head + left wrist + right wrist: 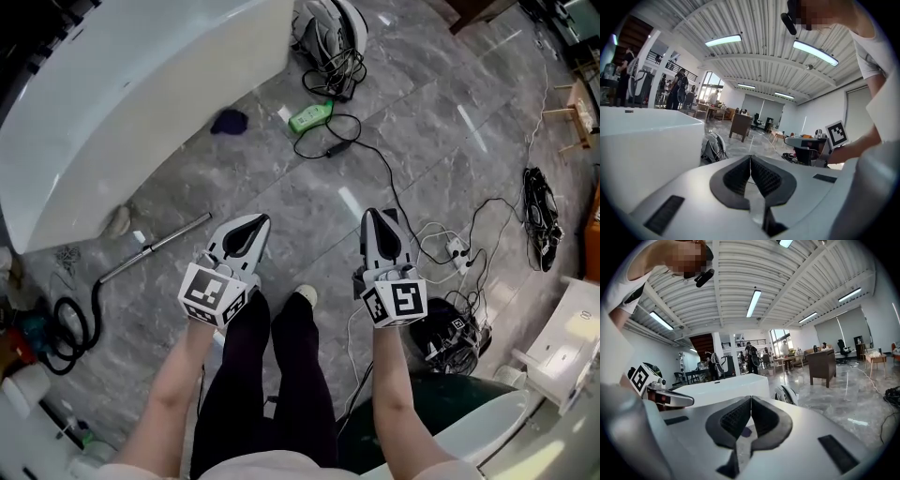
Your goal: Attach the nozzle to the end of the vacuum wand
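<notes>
The vacuum wand (157, 244), a thin metal tube, lies on the grey floor left of my feet. Its lower end joins a black hose (73, 330) that curls at the far left. My left gripper (251, 223) hangs above the floor just right of the tube's upper end, shut and holding nothing. My right gripper (372, 217) is level with it further right, also shut and holding nothing. In the left gripper view the left gripper's (750, 157) jaws meet with no gap. The right gripper view shows the right gripper (751, 398) the same way. I cannot pick out a nozzle.
A white tub (122, 103) fills the upper left, with a small pale object (117, 222) at its foot. A green power strip (310, 116), dark cloth (229, 121) and cables (394, 197) lie ahead. A black cable bundle (542, 217) lies right, with dark gear (448, 333) by my right foot.
</notes>
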Motion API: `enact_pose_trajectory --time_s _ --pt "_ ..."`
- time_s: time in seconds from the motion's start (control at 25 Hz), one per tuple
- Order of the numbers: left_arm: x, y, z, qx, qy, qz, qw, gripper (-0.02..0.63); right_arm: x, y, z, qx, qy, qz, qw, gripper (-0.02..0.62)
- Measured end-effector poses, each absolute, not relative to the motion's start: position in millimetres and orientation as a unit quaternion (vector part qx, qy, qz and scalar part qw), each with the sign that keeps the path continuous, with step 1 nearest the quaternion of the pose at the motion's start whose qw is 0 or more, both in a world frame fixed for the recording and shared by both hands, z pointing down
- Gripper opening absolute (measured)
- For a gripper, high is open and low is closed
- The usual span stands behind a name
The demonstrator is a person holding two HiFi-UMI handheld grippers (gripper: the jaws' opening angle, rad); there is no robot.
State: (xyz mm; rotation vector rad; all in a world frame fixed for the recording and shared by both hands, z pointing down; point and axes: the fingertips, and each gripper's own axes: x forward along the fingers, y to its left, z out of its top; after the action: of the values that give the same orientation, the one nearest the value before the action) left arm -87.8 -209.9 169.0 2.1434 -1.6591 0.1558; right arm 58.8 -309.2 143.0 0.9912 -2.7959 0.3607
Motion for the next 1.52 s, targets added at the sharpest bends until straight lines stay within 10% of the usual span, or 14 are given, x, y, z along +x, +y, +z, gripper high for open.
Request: enact_pose_trajectory --time_s 1.52 --pt "-107.3 -228.7 710.8 0.804 -0.567 0.056 0.169 0.011 48.9 -303.6 682.0 0.289 -0.952 0.088 0.055 0.015"
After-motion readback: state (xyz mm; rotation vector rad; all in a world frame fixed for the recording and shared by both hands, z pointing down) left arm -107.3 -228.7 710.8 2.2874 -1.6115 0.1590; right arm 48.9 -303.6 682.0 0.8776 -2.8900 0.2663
